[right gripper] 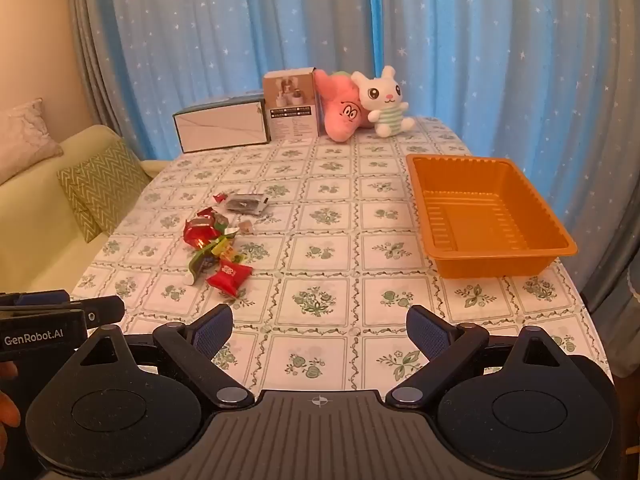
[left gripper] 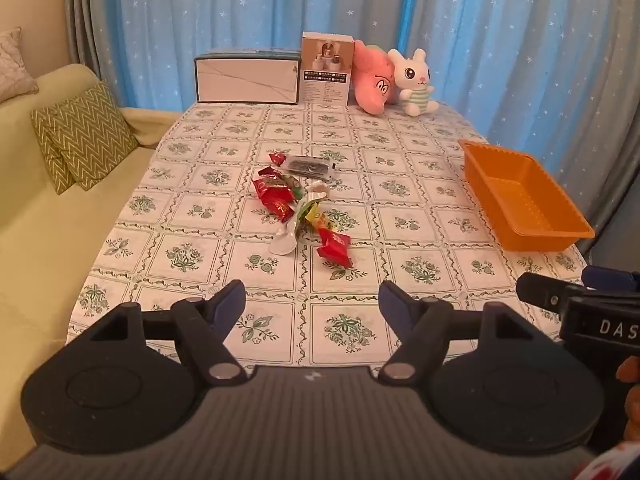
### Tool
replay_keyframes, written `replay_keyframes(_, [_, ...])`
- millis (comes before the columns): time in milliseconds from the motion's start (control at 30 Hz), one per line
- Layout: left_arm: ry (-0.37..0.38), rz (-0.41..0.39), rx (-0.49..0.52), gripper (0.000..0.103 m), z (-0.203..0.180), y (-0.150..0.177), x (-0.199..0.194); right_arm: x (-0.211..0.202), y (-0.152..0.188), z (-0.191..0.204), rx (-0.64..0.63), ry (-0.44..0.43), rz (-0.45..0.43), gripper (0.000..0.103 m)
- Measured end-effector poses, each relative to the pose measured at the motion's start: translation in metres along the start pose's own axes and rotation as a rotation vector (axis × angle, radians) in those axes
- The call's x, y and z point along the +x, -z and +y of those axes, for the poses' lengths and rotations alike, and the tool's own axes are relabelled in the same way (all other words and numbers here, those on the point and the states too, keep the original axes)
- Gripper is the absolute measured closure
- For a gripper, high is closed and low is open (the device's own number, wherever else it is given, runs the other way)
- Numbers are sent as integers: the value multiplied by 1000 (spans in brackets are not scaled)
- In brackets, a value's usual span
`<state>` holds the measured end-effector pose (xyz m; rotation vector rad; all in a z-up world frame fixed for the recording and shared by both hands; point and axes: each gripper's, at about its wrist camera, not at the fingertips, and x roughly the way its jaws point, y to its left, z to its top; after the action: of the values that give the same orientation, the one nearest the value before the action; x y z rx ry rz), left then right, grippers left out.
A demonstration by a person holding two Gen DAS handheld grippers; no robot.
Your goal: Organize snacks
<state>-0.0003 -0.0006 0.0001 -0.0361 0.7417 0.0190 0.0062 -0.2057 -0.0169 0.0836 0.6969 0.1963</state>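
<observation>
Several snack packets lie in a loose pile (left gripper: 298, 204) mid-table: red wrappers (left gripper: 335, 246), a dark clear-wrapped bar (left gripper: 308, 167), a white and green packet (left gripper: 298, 216). The pile also shows in the right wrist view (right gripper: 218, 244). An empty orange tray (left gripper: 524, 196) (right gripper: 486, 216) sits at the table's right side. My left gripper (left gripper: 312, 300) is open and empty above the near edge, short of the pile. My right gripper (right gripper: 319, 330) is open and empty, near the front edge, the tray ahead to its right.
At the far edge stand a white box (left gripper: 247, 78), a beige carton (left gripper: 327, 68), a pink plush (left gripper: 372, 80) and a white bunny plush (left gripper: 414, 82). A yellow sofa with cushions (left gripper: 84, 136) lies left of the table. Blue curtains hang behind.
</observation>
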Motion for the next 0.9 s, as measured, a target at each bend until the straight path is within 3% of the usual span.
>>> replay_keyframes(900, [13, 17, -8, 37, -4, 2, 1, 0, 2, -2, 10, -3, 0, 9])
